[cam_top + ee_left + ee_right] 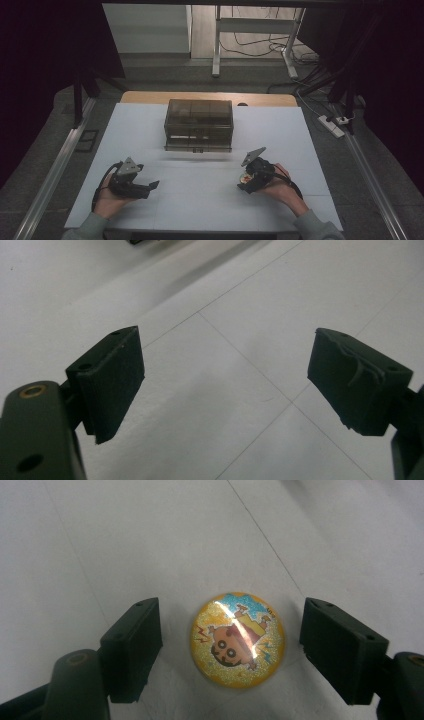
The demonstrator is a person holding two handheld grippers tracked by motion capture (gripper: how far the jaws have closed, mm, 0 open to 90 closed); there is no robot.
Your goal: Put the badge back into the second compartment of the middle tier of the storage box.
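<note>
- Right tool [230,640]: jaws part open, one on each side of the round cartoon badge [238,639], with a clear gap to the badge on both sides; nothing gripped.
- Badge: domed, glittery yellow, lying flat on the white table [200,200] near the right edge, toward the near right corner.
- Left tool [226,385]: jaws wide apart, bare table surface between them; it sits near the near left corner.
- Smoky transparent box [199,124]: stands at the middle of the table toward the far edge, well apart from both tools.
</note>
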